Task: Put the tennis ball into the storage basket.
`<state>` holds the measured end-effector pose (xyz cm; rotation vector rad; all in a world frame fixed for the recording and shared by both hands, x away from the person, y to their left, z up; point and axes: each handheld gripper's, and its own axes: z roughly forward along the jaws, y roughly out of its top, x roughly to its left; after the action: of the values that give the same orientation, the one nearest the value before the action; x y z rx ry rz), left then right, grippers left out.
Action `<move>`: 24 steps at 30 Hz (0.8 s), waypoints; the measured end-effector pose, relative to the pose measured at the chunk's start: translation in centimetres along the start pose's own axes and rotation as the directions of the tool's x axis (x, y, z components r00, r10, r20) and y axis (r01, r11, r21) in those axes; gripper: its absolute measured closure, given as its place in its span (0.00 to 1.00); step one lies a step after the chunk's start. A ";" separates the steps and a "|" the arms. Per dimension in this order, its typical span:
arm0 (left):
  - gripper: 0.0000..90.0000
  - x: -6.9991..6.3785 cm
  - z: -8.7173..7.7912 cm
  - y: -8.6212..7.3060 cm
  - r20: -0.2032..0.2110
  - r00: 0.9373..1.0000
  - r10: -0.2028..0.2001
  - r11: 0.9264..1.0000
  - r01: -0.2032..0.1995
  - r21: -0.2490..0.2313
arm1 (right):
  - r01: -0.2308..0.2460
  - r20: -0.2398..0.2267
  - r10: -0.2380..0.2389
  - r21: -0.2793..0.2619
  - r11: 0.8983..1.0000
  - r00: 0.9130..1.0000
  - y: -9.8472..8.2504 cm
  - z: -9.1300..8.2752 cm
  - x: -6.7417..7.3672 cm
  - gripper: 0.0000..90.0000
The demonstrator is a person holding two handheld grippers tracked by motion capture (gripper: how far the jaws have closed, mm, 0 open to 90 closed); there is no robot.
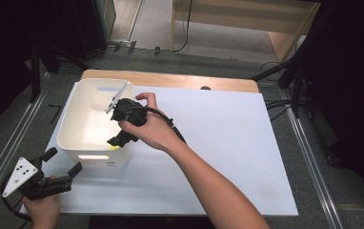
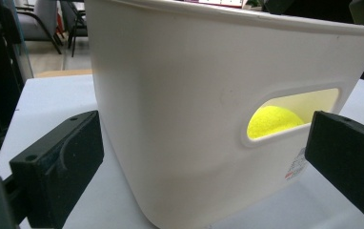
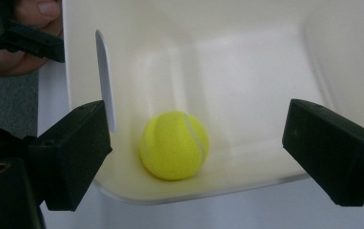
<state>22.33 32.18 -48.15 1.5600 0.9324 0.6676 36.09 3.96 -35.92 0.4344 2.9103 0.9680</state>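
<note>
The tennis ball (image 3: pixel 174 145) lies loose in the white bin (image 1: pixel 73 119), both right tongs (image 3: pixel 197 152) and left tongs (image 2: pixel 204 162) wide, holding nothing. Withdrawing carelessly, the right tongs could snag the rim and tip the bin.

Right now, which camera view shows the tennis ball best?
The right gripper view: the tennis ball lies whole on the floor of the white bin. The left gripper view shows part through the handle slot; the high view, a yellow sliver.

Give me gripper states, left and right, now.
Left gripper: open, holding nothing, jaws either side of the white bin's near corner, not pressing it.
Right gripper: open, holding nothing, above the tennis ball lying in the bin.
</note>
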 end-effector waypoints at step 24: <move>0.00 0.0 0.0 0.0 -0.002 1.000 0.003 1.000 -0.003 0.005 | -0.049 0.052 0.052 -0.052 0.997 0.997 -2.7 -2.3 -1.0 0.00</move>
<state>22.34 32.21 -48.14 1.5656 0.9343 0.6697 36.04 0.26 -35.69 0.5249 2.8338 1.0174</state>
